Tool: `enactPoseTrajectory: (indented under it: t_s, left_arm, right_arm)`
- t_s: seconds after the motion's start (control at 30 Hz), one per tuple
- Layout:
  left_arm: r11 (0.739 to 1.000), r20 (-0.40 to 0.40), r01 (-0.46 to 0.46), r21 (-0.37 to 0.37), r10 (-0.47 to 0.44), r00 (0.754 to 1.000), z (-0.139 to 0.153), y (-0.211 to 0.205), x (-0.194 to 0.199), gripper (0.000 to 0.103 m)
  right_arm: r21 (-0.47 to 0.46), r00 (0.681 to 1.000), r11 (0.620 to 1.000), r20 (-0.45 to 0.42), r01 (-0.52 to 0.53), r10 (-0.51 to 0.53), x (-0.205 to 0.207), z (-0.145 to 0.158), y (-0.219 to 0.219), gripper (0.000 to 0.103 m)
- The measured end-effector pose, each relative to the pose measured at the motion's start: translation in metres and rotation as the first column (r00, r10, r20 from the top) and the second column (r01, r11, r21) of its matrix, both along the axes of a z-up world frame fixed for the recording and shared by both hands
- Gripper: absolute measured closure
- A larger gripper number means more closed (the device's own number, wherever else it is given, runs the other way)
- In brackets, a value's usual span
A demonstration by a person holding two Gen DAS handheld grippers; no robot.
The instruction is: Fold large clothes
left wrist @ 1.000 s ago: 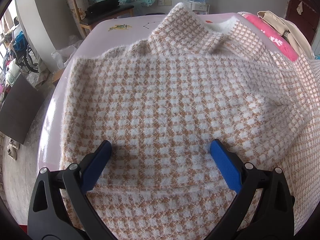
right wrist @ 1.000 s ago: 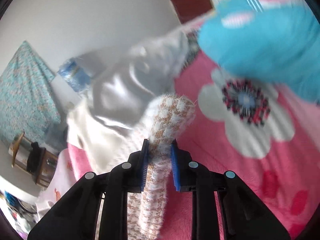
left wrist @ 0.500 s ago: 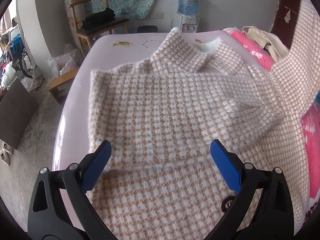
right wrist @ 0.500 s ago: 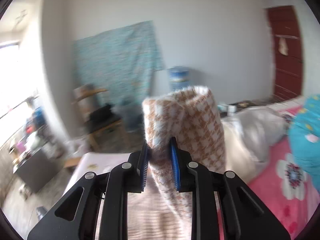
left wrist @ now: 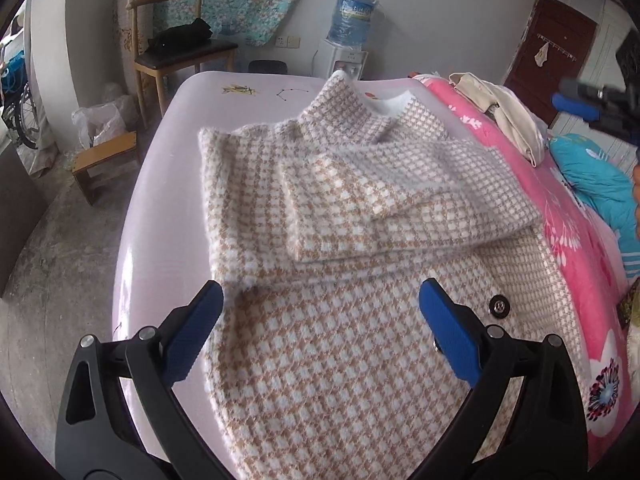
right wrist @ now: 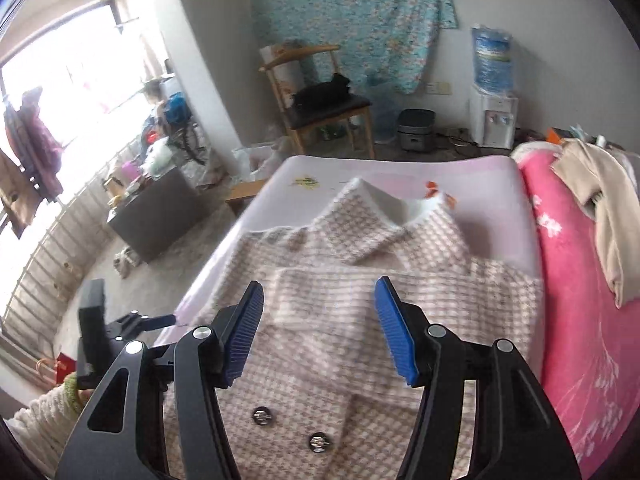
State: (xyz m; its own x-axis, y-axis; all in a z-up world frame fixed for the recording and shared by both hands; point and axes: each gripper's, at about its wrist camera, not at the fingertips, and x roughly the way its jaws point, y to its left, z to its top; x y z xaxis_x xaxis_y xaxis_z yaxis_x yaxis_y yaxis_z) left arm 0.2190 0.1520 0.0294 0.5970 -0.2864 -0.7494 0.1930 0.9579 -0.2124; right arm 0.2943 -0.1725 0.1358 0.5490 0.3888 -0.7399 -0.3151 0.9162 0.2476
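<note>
A beige-and-white houndstooth coat (left wrist: 340, 344) lies flat on the lilac bed sheet (left wrist: 160, 220), collar at the far end. Its sleeve (left wrist: 400, 196) is folded across the chest. The coat also shows in the right wrist view (right wrist: 360, 360), with metal buttons (right wrist: 318, 442) near the camera. My left gripper (left wrist: 320, 320) is open and empty, hovering over the coat's lower part. My right gripper (right wrist: 320, 324) is open and empty above the folded sleeve (right wrist: 400, 292). The right gripper also shows at the far right of the left wrist view (left wrist: 592, 108).
A pink flowered blanket (left wrist: 568, 248) covers the bed's right side, with a cream garment (left wrist: 504, 120) and a blue pillow (left wrist: 596, 184) on it. A wooden chair (right wrist: 324, 108), a water dispenser (right wrist: 492, 92) and a small stool (left wrist: 104, 160) stand beyond the bed.
My right gripper carried the sleeve across the coat, let it go and opened. The sleeve now lies folded over the chest. The left gripper stayed open and pulled back a little.
</note>
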Motion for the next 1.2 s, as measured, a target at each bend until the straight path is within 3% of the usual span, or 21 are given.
enactPoseTrajectory:
  t_s: [0.17, 0.33, 0.4, 0.47, 0.6, 0.7, 0.77, 0.83, 0.9, 0.97, 1.2]
  left_arm:
    - [0.994, -0.06, -0.066, -0.083, 0.061, 0.996, -0.01, 0.001, 0.059, 0.031]
    - [0.992, -0.204, -0.123, -0.038, 0.113, 0.972, -0.045, -0.01, 0.114, 0.062]
    - [0.993, -0.206, -0.121, -0.01, 0.117, 0.972, -0.05, -0.017, 0.119, 0.069]
    - [0.993, -0.169, -0.113, 0.034, 0.117, 0.979, -0.045, -0.025, 0.117, 0.089]
    - [0.993, -0.005, -0.092, 0.072, 0.093, 0.996, -0.003, -0.036, 0.103, 0.092]
    - [0.989, 0.074, -0.112, 0.093, 0.106, 0.992, 0.022, -0.035, 0.1, 0.092]
    - [0.986, 0.041, -0.131, 0.107, 0.127, 0.991, 0.014, -0.031, 0.109, 0.092]
    - [0.983, -0.041, -0.141, 0.117, 0.147, 0.988, -0.01, -0.026, 0.121, 0.092]
    - [0.978, -0.085, -0.146, 0.151, 0.16, 0.984, -0.033, -0.025, 0.129, 0.092]
    - [0.977, -0.086, -0.151, 0.151, 0.166, 0.982, -0.043, -0.022, 0.128, 0.091]
    - [0.972, -0.033, -0.175, 0.154, 0.183, 0.983, -0.034, -0.02, 0.128, 0.091]
  right_arm:
    - [-0.045, 0.976, 0.982, -0.109, 0.182, -0.186, 0.02, -0.06, -0.08, 0.046]
    - [-0.081, 0.941, 0.962, -0.201, 0.26, -0.272, 0.031, -0.123, -0.125, 0.049]
    - [-0.087, 0.931, 0.954, -0.211, 0.286, -0.298, 0.03, -0.133, -0.136, 0.053]
    - [-0.072, 0.923, 0.95, -0.224, 0.304, -0.312, 0.031, -0.138, -0.146, 0.055]
    - [-0.072, 0.927, 0.947, -0.193, 0.313, -0.321, 0.032, -0.131, -0.154, 0.058]
    - [-0.1, 0.941, 0.95, -0.145, 0.295, -0.307, 0.034, -0.125, -0.149, 0.061]
    - [-0.123, 0.948, 0.953, -0.127, 0.276, -0.291, 0.038, -0.124, -0.143, 0.067]
    - [-0.129, 0.953, 0.958, -0.131, 0.256, -0.272, 0.042, -0.127, -0.138, 0.078]
    - [-0.142, 0.957, 0.96, -0.124, 0.243, -0.261, 0.044, -0.126, -0.132, 0.081]
    - [-0.151, 0.962, 0.961, -0.112, 0.23, -0.248, 0.047, -0.124, -0.126, 0.081]
    - [-0.209, 0.977, 0.963, -0.092, 0.169, -0.192, 0.082, -0.137, -0.105, 0.082]
